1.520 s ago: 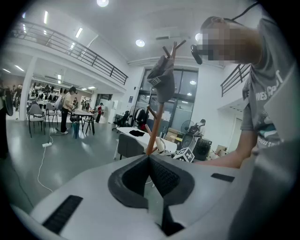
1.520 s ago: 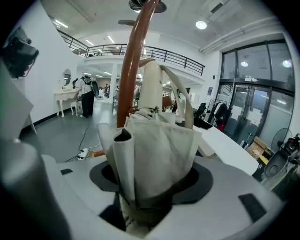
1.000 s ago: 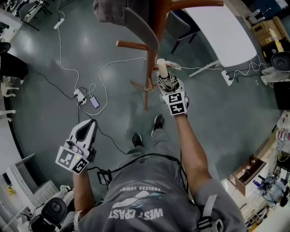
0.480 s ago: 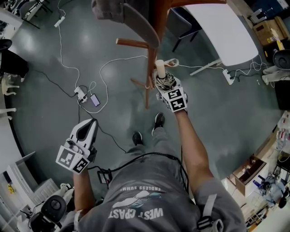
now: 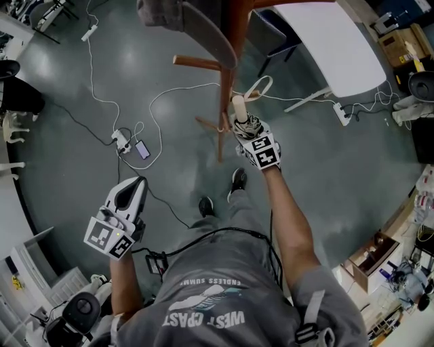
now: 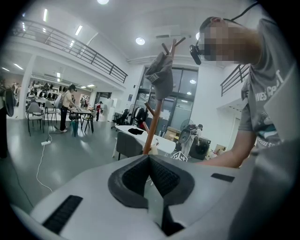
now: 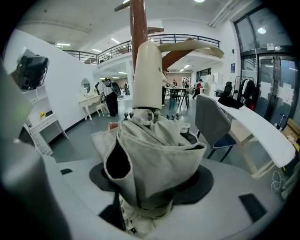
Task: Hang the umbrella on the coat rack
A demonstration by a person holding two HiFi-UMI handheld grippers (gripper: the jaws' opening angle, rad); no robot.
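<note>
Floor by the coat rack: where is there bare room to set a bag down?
Widest bare floor: right of the rack, below the table. Another patch: upper left, between the cables and rack. Crowded: the rack's base, with cables, a power strip, a phone and the person's shoes.

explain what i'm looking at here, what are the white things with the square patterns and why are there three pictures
No robot here: a person holds a hand-operated gripper in each hand, and the patterned cubes are part of them. The head view looks down from a camera on the person's head; the other two pictures come from cameras riding on each gripper. The right gripper is shut on a folded beige umbrella, held up beside the wooden coat rack, where a grey garment hangs. The left gripper is shut and empty, held low. On the floor lie cables, a power strip and a phone.
</note>
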